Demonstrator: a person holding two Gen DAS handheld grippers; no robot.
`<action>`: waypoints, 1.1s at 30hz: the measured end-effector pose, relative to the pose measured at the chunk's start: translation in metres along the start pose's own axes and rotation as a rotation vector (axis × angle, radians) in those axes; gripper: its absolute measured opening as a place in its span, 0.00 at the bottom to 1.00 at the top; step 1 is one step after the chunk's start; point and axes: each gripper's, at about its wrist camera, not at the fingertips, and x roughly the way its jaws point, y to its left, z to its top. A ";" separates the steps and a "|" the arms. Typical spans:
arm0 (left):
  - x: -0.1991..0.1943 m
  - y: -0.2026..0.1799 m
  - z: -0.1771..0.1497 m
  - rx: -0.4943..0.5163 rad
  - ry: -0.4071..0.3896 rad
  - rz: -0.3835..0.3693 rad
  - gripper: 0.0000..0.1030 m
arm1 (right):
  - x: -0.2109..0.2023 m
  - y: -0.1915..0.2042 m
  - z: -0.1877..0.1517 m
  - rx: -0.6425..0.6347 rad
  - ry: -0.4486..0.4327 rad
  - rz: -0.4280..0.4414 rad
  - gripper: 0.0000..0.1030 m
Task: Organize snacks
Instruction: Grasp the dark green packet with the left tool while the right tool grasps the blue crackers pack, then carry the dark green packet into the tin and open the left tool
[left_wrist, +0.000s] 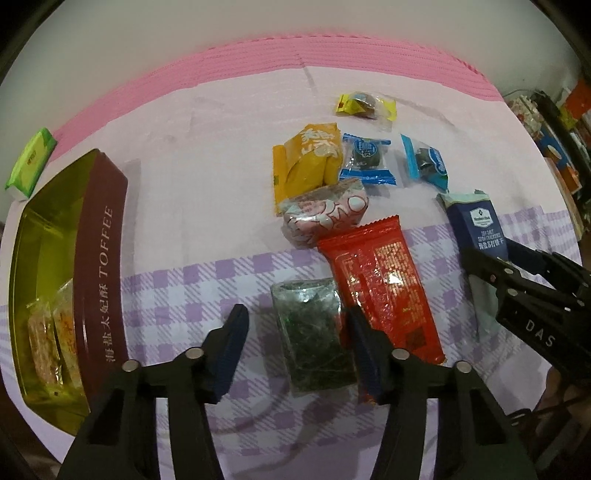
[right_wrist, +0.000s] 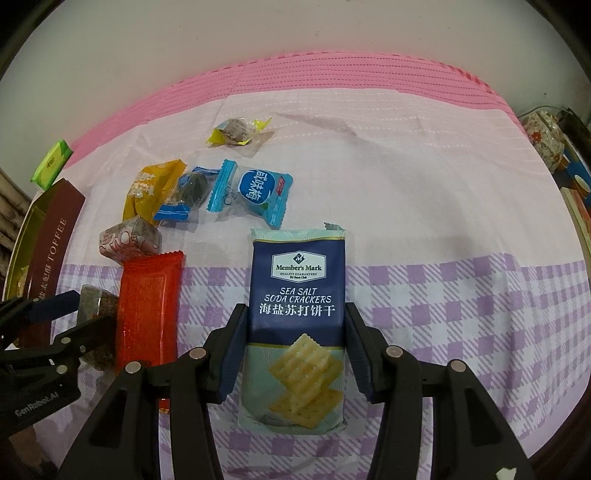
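My left gripper (left_wrist: 297, 325) is open around a clear packet of dark green snack (left_wrist: 314, 336) lying on the cloth; its right finger overlaps a red packet (left_wrist: 384, 280). My right gripper (right_wrist: 293, 325) is open, its fingers on either side of a blue Sea Salt Soda Crackers pack (right_wrist: 297, 295), close to its edges. The brown and gold toffee tin (left_wrist: 99, 258) stands open at the left with a few wrapped sweets inside. A pink-white packet (left_wrist: 325, 214), an orange packet (left_wrist: 306, 162), two blue-wrapped sweets (left_wrist: 365, 158) and a yellow-wrapped sweet (left_wrist: 365, 105) lie behind.
A green tissue pack (left_wrist: 31, 158) lies at the far left by the tin. Pink foam sheets (right_wrist: 332, 74) edge the table's back. Boxes and clutter (right_wrist: 569, 177) stand off the right side. The right gripper shows in the left wrist view (left_wrist: 524, 280).
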 end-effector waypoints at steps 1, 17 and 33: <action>-0.003 0.002 -0.003 -0.001 -0.001 -0.001 0.46 | 0.000 0.000 0.000 -0.001 0.000 0.000 0.47; -0.005 0.024 -0.019 -0.048 0.018 -0.031 0.35 | 0.002 0.007 -0.002 -0.030 -0.006 -0.042 0.47; -0.056 0.059 -0.010 -0.077 -0.063 -0.042 0.35 | 0.003 0.014 -0.003 -0.049 -0.005 -0.083 0.47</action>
